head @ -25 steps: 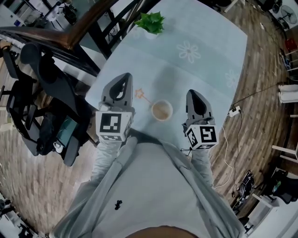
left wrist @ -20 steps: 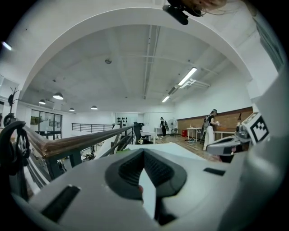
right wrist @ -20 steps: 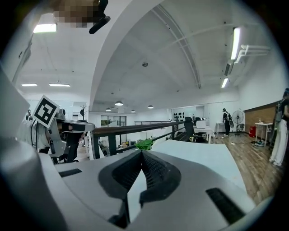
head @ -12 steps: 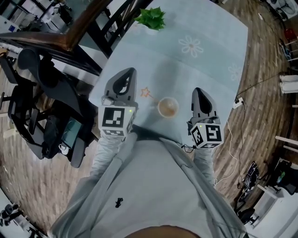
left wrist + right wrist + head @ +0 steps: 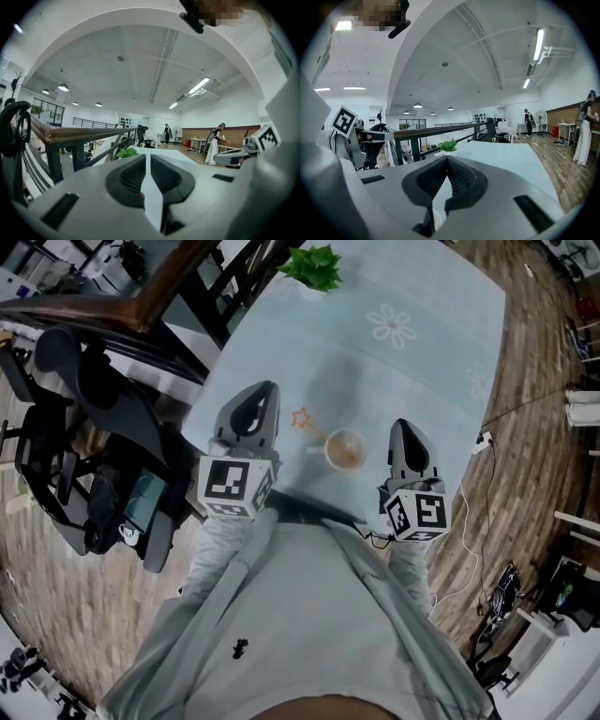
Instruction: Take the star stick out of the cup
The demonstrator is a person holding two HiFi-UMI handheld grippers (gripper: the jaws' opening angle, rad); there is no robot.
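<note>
Star stick (image 5: 309, 424) sits in the cup (image 5: 345, 448). Its lower end is inside the cup and its star end leans out over the rim toward the left gripper (image 5: 268, 393). The star is just beside the left jaws' tips, on their inner side, not touching and not between them. The cup stands on the worktop (image 5: 422, 296) between the two grippers, a bit nearer the right gripper (image 5: 400, 427), apart from both.

Left jaws: closed, pads together, nothing in them, as seen in the left gripper view. Right jaws: tips meet in the right gripper view, nothing gripped. Neither gripper view shows the cup or the stick, since both look out level over the worktop.

Counts:
- 1 star stick
- 1 cup
- 2 grippers, each with 1 marker cube
- 1 green plant (image 5: 315, 266) at the worktop's far end
- 2 flower prints on the worktop cover
- 1 dark chair (image 5: 103, 399) off the worktop's left edge
</note>
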